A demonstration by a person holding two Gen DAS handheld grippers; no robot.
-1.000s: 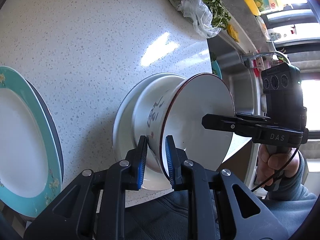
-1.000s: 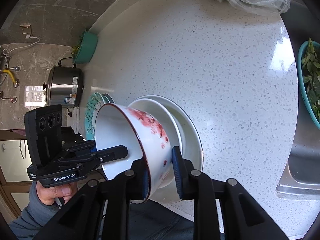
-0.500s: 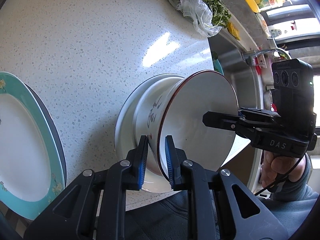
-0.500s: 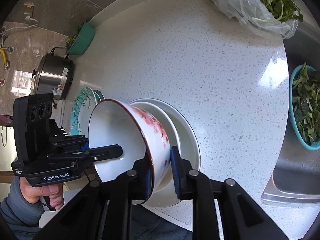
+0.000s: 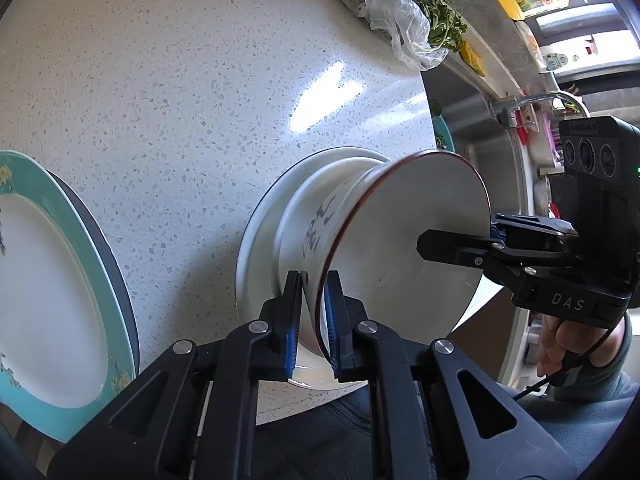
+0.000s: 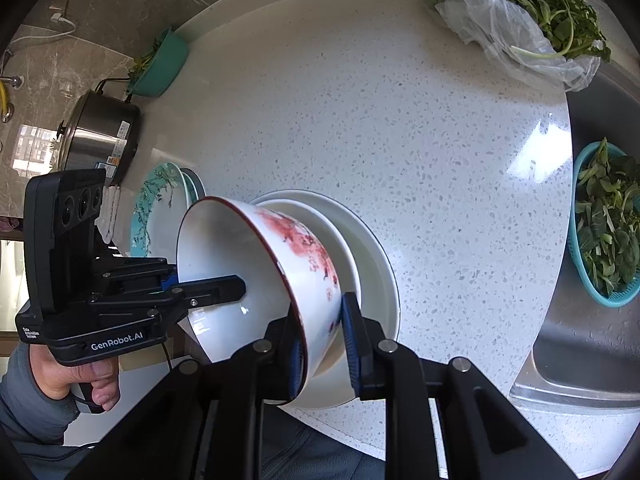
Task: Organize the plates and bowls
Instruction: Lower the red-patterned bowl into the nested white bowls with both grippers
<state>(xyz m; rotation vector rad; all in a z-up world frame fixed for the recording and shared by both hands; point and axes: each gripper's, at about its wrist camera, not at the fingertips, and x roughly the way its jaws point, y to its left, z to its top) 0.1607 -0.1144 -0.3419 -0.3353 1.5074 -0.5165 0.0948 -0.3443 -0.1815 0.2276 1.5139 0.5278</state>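
Left claw [image 5: 313, 320] and right claw [image 6: 322, 344] each clamp the bowl's [image 6: 280, 248] rim.

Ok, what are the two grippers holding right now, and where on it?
Both hold the red-flowered bowl by its rim: the left gripper and the right gripper each pinch the wall, on opposite sides, above the white plate.

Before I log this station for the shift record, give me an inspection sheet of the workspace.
Surface: white speckled countertop, dry-looking.
Job's things: red-flowered bowl nested in white dishes; teal-rimmed plates stacked beside.
Clutter: bagged greens, teal basket of leaves, steel cooker.
Grippers: left gripper and right gripper each clamp the bowl's rim, on opposite sides; the left's jaws have just closed tighter.
Cables: black lead under each hand.
Surroundings: sink, marble wall.
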